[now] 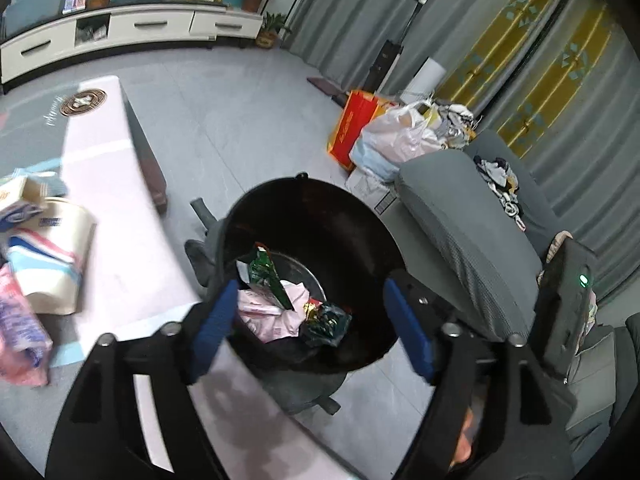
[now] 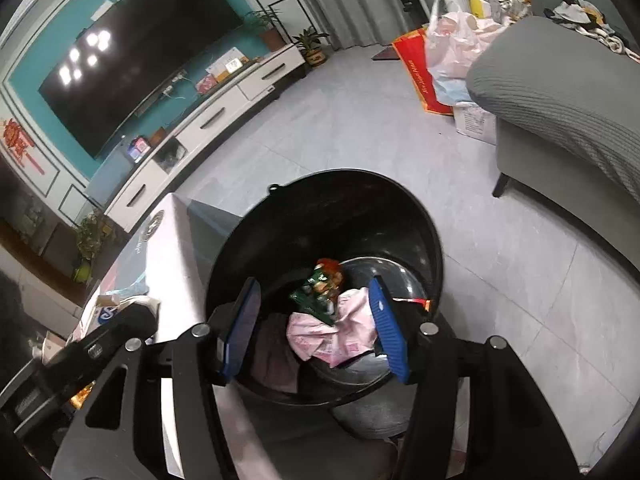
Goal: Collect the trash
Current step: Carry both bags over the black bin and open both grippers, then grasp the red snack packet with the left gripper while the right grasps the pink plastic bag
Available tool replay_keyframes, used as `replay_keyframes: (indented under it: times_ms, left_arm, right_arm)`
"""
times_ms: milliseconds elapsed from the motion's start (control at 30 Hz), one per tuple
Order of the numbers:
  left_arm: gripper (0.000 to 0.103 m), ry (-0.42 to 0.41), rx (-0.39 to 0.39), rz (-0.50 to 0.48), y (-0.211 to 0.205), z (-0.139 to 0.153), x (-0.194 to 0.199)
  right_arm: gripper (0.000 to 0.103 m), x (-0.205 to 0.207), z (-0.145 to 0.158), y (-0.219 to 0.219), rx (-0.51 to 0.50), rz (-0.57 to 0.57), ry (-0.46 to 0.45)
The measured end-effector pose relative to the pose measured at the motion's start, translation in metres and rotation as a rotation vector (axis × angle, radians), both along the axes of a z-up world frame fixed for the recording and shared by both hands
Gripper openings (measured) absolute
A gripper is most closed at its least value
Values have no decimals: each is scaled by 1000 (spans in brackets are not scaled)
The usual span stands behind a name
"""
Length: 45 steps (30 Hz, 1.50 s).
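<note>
A black round trash bin [image 1: 352, 208] stands on the floor beside the pale table [image 1: 116, 184]; it also shows in the right wrist view [image 2: 360, 200]. Inside lie a crumpled pink wrapper [image 1: 268, 312] [image 2: 340, 336], a green snack bag [image 1: 266, 272] [image 2: 316, 292] and a dark foil wrapper [image 1: 326, 322]. My left gripper [image 1: 308, 320] is open and empty above the bin's mouth. My right gripper [image 2: 316, 320] is open and empty, also above the bin. On the table at the left lie paper packages [image 1: 48, 256] and a pink packet [image 1: 20, 336].
A grey sofa [image 1: 472, 232] [image 2: 560, 92] stands to the right of the bin. Plastic bags and a red bag [image 1: 384, 132] [image 2: 440, 60] sit on the floor beyond it. A white TV cabinet [image 1: 132, 28] and TV [image 2: 132, 72] line the far wall.
</note>
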State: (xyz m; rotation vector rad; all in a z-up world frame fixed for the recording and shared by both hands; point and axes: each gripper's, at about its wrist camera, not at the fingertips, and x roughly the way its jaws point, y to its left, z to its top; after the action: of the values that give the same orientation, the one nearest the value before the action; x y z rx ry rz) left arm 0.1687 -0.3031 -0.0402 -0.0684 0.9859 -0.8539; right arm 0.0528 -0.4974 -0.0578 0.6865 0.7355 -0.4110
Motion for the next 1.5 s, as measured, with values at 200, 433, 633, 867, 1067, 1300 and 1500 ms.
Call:
replay_keyframes:
  times_ms: [200,433,633,867,1067,1300,1500]
  left_arm:
    - [100,-141,28,94,64,27,-24]
    - [100,-233,103,263,148,39,-39]
    - [100,-330,187,403,227,54,-42]
    - [100,-68,24,501,347,24,-22]
    - [100,86,32,610,397,-7,-13]
    - [100,173,11,554,395,-24,-14]
    - [100,213,33,537,386,-37,-14]
  right_arm:
    - [63,8,14,31,-30,80,-32]
    - [67,31,21,83,7,229,-72]
    - [71,55,24,144,-40,404,-56]
    - [73,75,21,209,-126,577,-33]
    - [73,87,10,255,-222,676,-3]
    - [73,104,2,276,-218,694,-2]
    - [73,116,-3,283,-194,685,2]
